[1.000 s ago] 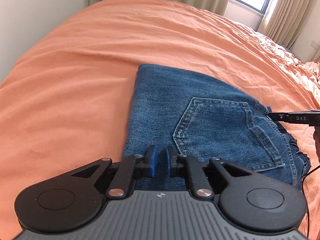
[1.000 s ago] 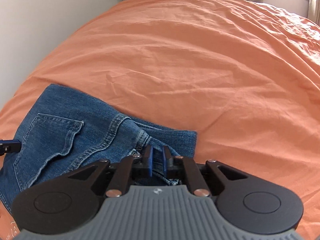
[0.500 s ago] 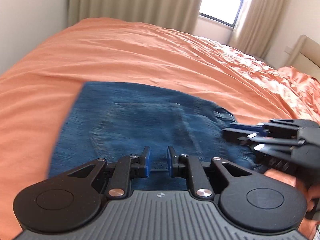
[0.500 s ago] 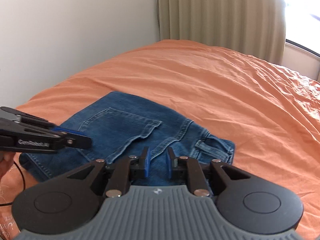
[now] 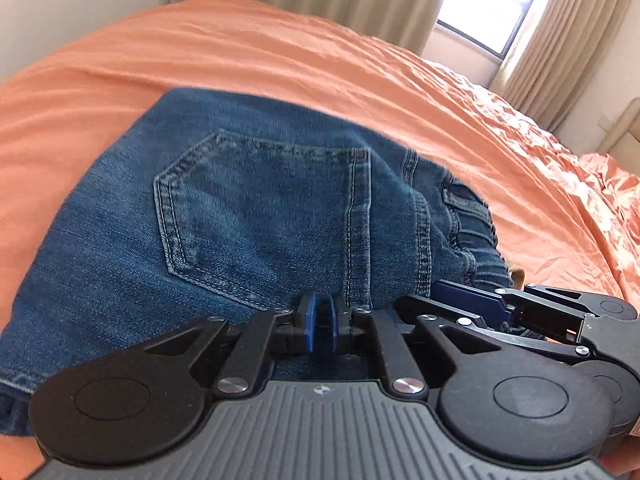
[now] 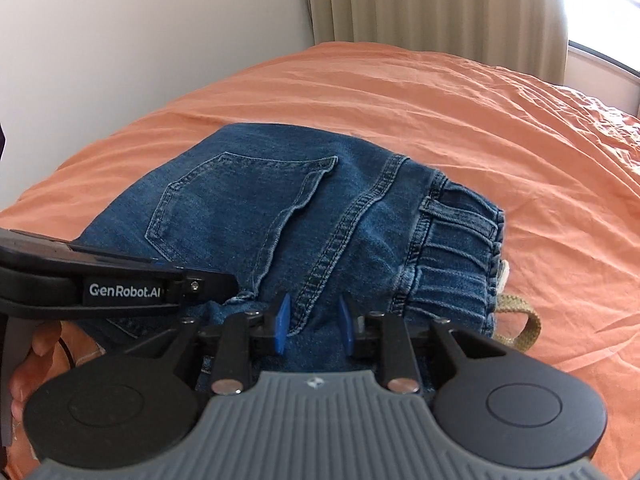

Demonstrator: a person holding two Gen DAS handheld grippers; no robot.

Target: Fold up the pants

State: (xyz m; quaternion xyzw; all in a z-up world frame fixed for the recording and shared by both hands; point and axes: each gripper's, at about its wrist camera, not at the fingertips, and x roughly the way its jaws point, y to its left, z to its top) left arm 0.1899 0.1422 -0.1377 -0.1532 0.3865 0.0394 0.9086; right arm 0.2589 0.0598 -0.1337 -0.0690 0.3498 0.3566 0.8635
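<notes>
Blue denim pants (image 5: 256, 216) lie folded into a compact stack on the orange bed, back pocket up, elastic waistband to the right (image 6: 456, 248). My left gripper (image 5: 321, 320) is at the near edge of the stack with its blue pads almost together, nothing visibly between them. It also shows in the right wrist view (image 6: 208, 282). My right gripper (image 6: 313, 318) has its pads apart, standing over the near edge of the denim. It also shows at the right in the left wrist view (image 5: 468, 302).
The orange bedspread (image 6: 480, 120) spreads wide beyond and to the right. A white wall (image 6: 160, 20) stands at the left, curtains (image 6: 420, 4) and a window (image 5: 492, 4) behind. A tan drawstring loop (image 6: 520, 320) sticks out beside the waistband.
Both grippers have moved back in close to the near edge of the folded pants. The right gripper's pads have opened wider. The left pads have drawn closer together.
</notes>
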